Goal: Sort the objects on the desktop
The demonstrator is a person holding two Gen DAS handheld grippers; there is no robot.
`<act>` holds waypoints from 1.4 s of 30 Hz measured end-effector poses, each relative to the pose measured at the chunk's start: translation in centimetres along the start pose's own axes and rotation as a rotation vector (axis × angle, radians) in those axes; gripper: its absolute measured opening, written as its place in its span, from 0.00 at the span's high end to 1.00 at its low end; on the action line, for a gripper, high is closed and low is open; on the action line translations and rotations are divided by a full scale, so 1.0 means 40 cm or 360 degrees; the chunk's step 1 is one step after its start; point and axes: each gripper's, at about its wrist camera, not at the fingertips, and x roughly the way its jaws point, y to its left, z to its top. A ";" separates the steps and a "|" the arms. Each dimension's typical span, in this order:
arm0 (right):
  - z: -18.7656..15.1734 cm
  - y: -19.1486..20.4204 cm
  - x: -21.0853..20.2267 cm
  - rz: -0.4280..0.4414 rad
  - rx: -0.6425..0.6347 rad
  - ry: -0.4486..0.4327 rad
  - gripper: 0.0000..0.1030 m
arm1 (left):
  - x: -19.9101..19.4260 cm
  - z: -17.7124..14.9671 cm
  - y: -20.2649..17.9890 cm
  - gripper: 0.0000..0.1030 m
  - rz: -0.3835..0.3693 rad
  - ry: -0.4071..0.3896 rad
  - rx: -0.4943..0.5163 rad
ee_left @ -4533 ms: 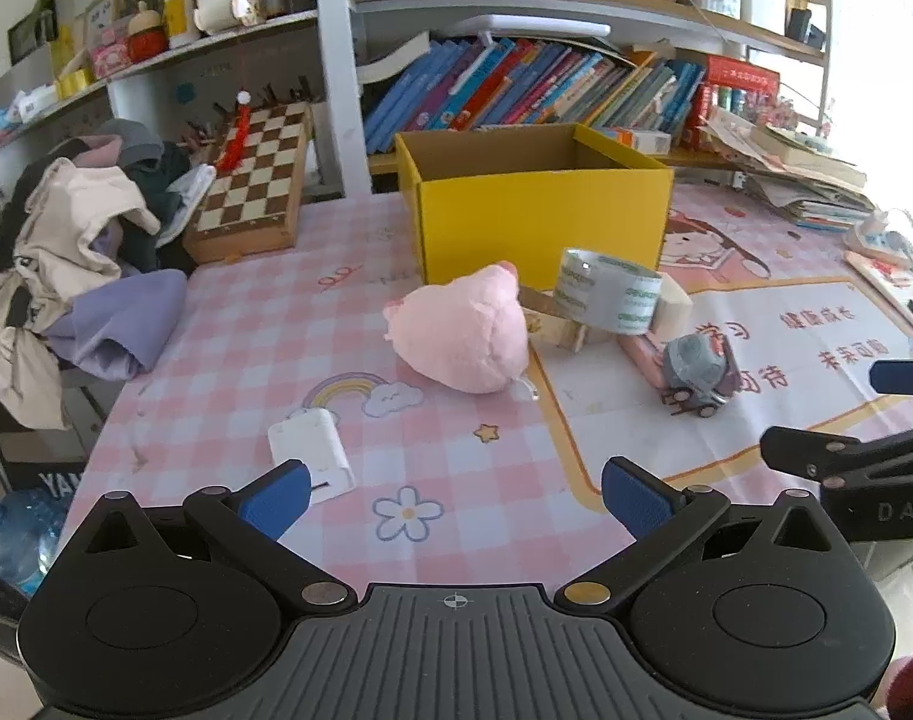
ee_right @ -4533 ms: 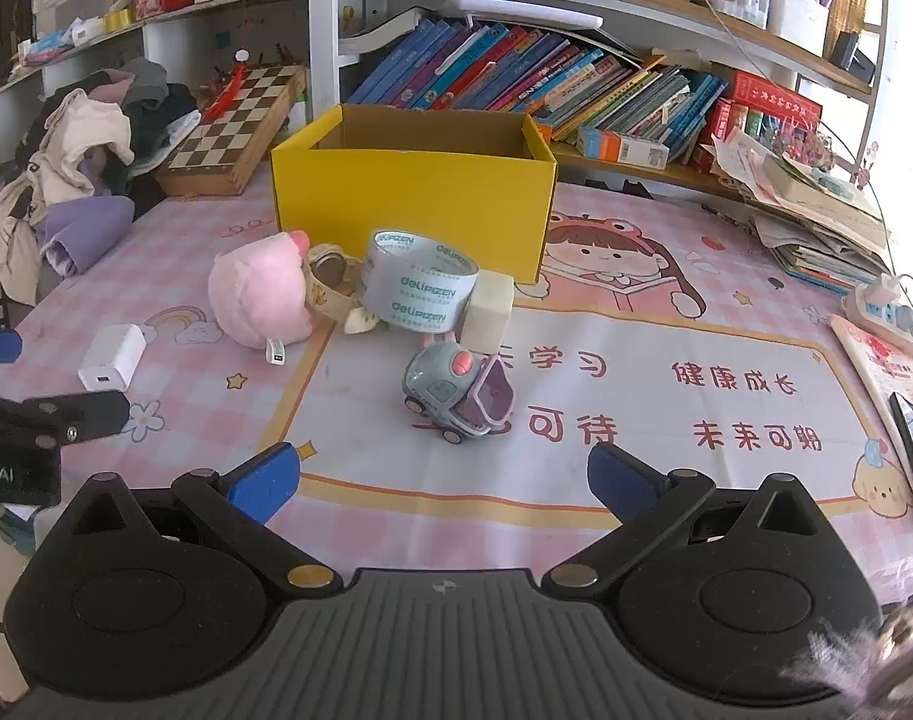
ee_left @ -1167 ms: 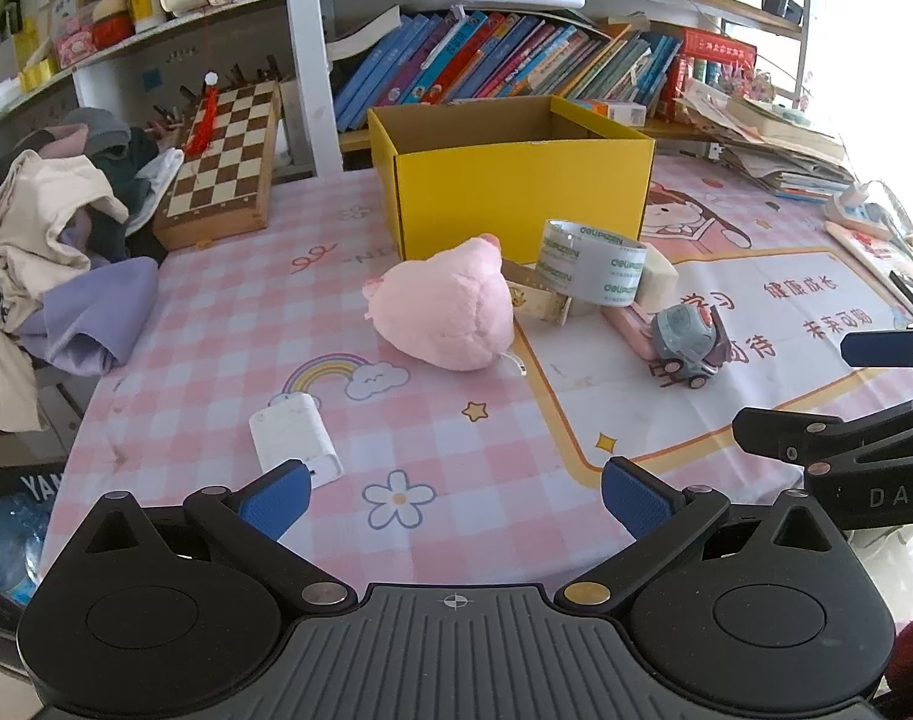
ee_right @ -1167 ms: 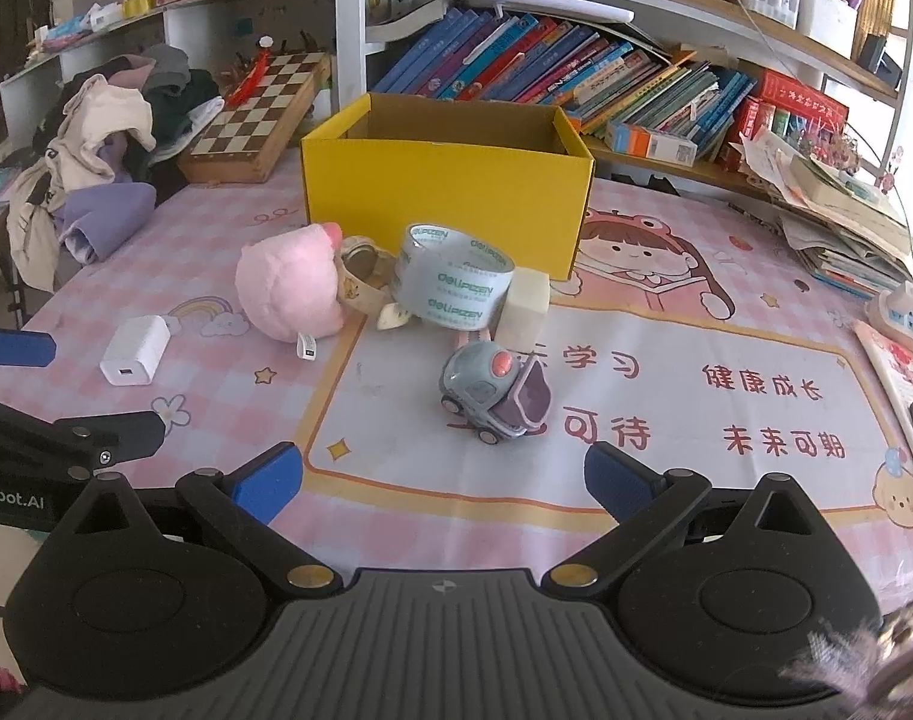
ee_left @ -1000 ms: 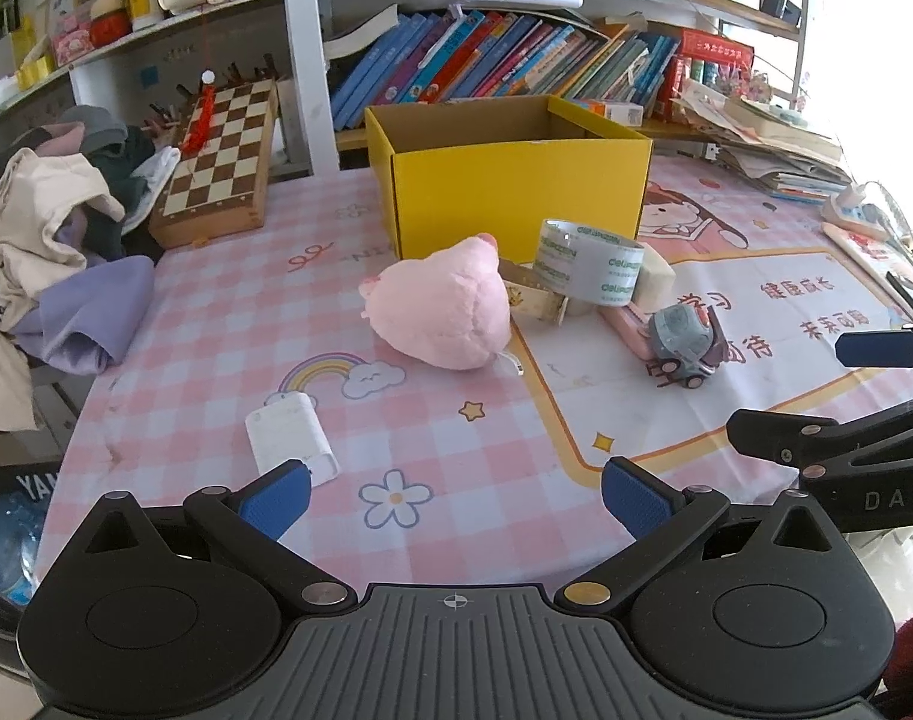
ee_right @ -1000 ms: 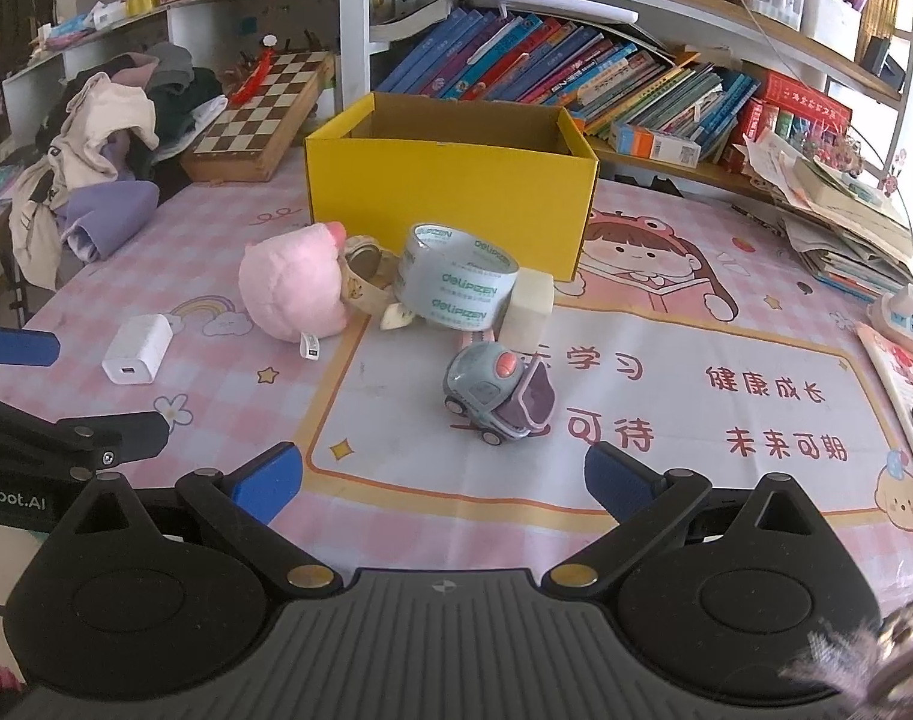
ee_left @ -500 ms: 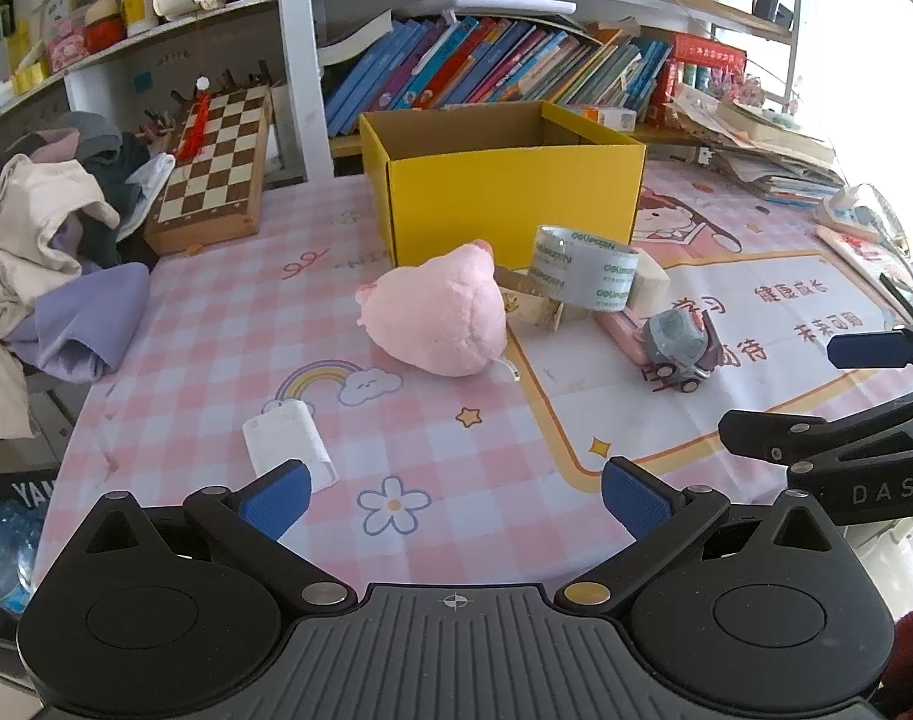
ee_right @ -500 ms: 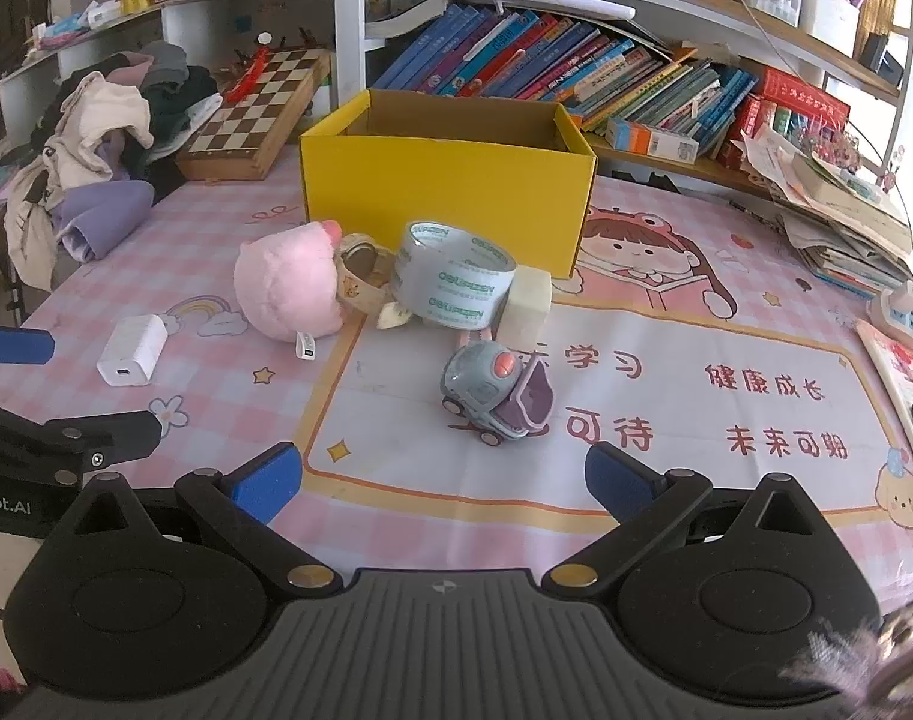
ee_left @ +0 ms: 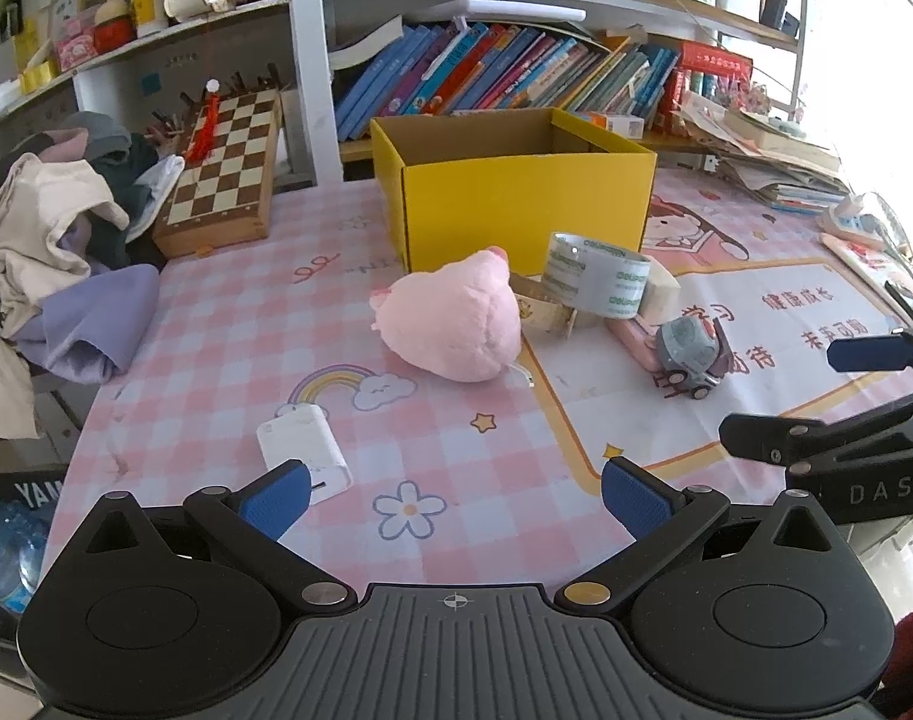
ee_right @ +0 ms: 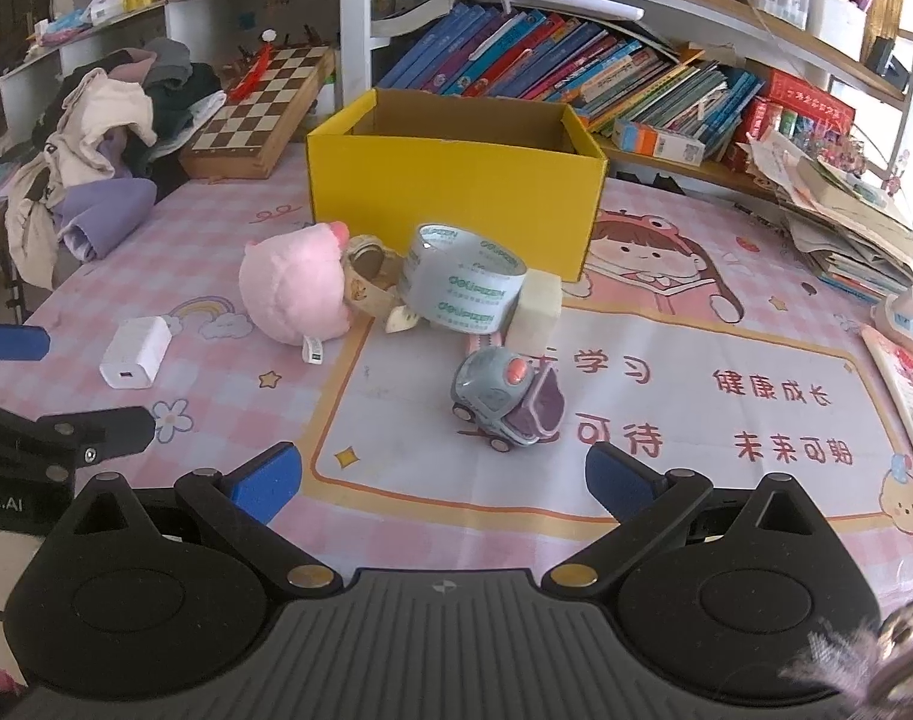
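The pink plush toy [ee_right: 294,288], clear tape roll [ee_right: 461,278], grey toy car [ee_right: 504,399] and white charger [ee_right: 135,352] all lie on the desk in front of the yellow box [ee_right: 453,195] — none visibly inside it. Left gripper [ee_left: 453,489] and right gripper [ee_right: 444,477] gape wide, empty. The tape leans on its neighbours, so lifting one may topple it; the car could roll. Only the left view shows a pink block [ee_left: 633,336] behind the car — the right view hides it.
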 end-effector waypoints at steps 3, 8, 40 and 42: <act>0.001 0.006 0.003 0.0055 -0.0018 0.0007 0.01 | -0.001 0.001 0.006 0.00 -0.0017 -0.0012 -0.0017; 0.003 -0.001 0.008 0.0016 -0.0008 0.0005 0.01 | 0.002 0.001 0.006 0.00 -0.0028 -0.0012 -0.0023; 0.057 -0.064 0.154 -0.0026 0.0031 0.0146 0.02 | 0.108 0.016 0.076 0.00 0.0199 0.0123 -0.0246; 0.063 -0.072 0.172 -0.0019 0.0034 0.0169 0.02 | 0.121 0.020 0.078 0.00 0.0213 0.0130 -0.0249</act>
